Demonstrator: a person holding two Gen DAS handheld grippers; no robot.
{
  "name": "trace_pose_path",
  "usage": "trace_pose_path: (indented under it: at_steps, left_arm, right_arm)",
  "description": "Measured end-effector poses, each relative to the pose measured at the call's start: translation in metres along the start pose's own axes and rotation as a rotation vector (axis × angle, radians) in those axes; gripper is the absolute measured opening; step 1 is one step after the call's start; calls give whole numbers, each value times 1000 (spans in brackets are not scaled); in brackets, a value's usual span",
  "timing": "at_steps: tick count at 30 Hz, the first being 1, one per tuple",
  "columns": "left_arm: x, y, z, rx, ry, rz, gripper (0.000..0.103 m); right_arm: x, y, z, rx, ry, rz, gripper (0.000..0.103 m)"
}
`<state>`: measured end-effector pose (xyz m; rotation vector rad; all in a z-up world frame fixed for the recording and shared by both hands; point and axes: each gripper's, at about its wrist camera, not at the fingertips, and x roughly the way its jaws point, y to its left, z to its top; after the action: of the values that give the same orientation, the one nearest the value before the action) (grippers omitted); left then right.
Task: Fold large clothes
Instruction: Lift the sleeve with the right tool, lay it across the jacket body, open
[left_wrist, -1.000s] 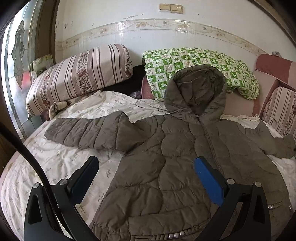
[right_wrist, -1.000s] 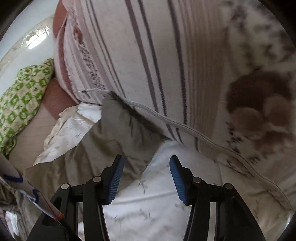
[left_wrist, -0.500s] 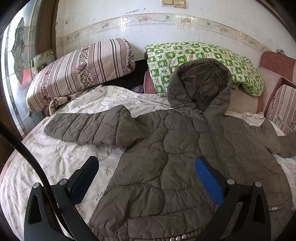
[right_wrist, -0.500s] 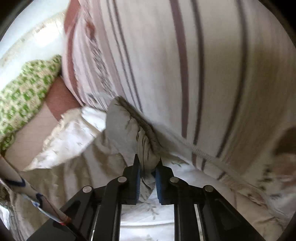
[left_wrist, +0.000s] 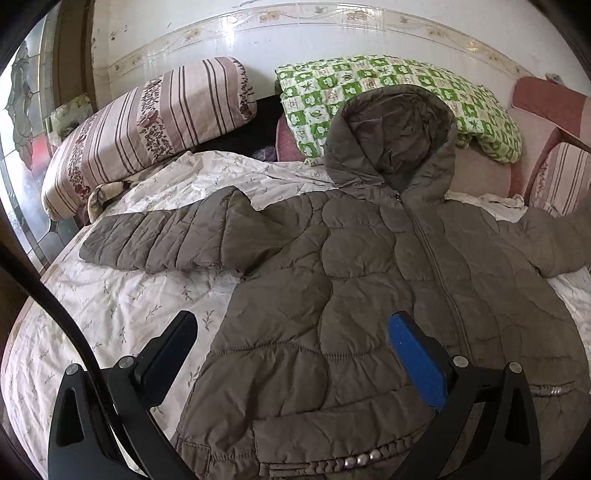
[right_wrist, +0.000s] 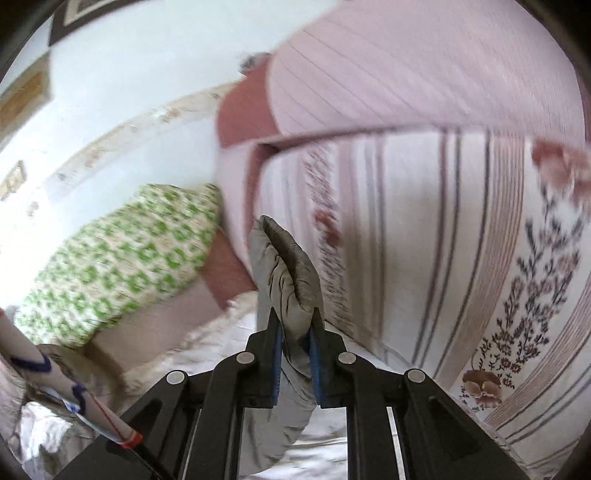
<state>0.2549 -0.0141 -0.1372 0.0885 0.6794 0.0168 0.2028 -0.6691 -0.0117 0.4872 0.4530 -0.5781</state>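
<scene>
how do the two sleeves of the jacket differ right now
The left sleeve lies flat and stretched out on the sheet, untouched; the right sleeve has its cuff pinched in the right tool and stands up off the bed. The left tool hovers open. Both sleeves are the same grey-brown quilted fabric.

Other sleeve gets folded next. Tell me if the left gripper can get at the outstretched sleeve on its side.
Probably yes. The left gripper hovers with jaws open and empty, and the outstretched sleeve lies flat on the bedsheet with nothing over it.
</scene>
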Motion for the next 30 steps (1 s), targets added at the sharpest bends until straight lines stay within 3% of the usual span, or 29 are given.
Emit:
trace_pose_path:
  at_steps: [11, 16, 24, 30]
  left_arm:
    - [-3, 3, 3, -4, -16, 3, 103]
    - [-3, 9, 3, -23, -19, 3, 103]
    - [-9, 22, 3, -40, -35, 6, 103]
    - [-11, 36, 2, -68, -34, 16, 103]
  right_arm:
    - [-58, 105, 22, -101, -35, 133, 14]
    - [-76, 162, 15, -159, -28, 218, 14]
    - [-108, 260, -26, -273, 21, 390, 14]
    - [-109, 325, -73, -364, 83, 481, 13]
